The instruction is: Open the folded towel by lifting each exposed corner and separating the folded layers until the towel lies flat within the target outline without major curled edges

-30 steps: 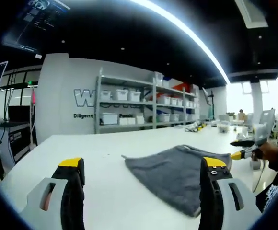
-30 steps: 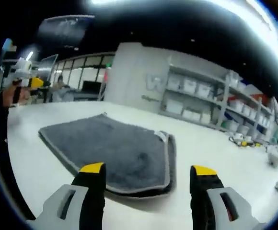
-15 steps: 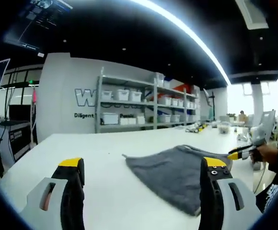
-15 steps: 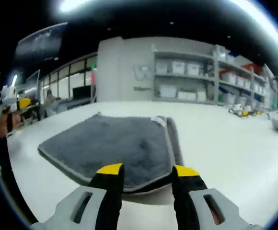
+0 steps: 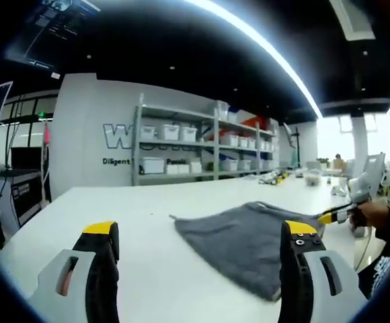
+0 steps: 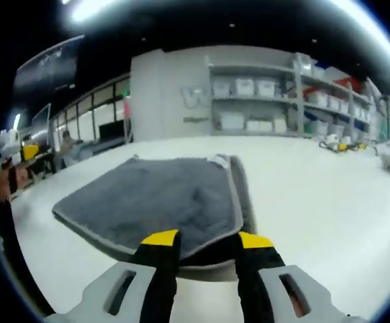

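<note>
A folded grey towel (image 5: 249,235) lies on the white table (image 5: 114,202), its layers stacked with a pale trim along the edges. My left gripper (image 5: 200,232) is open wide above the table, short of the towel's left corner. In the right gripper view the towel (image 6: 161,195) spreads ahead, and my right gripper (image 6: 207,239) has its jaws narrowed on either side of the thick near edge, a gap still between them. From the left gripper view, the right gripper (image 5: 339,215) sits at the towel's far right corner, held by a hand.
Shelves with white bins (image 5: 202,148) stand against the back wall beyond the table. Small items (image 5: 313,178) sit at the table's far right end. The person's hand with the left gripper (image 6: 13,155) shows at the left of the right gripper view.
My right gripper dropped toward the towel's near edge and its jaws drew closer together around it. The left gripper stayed still and open.
</note>
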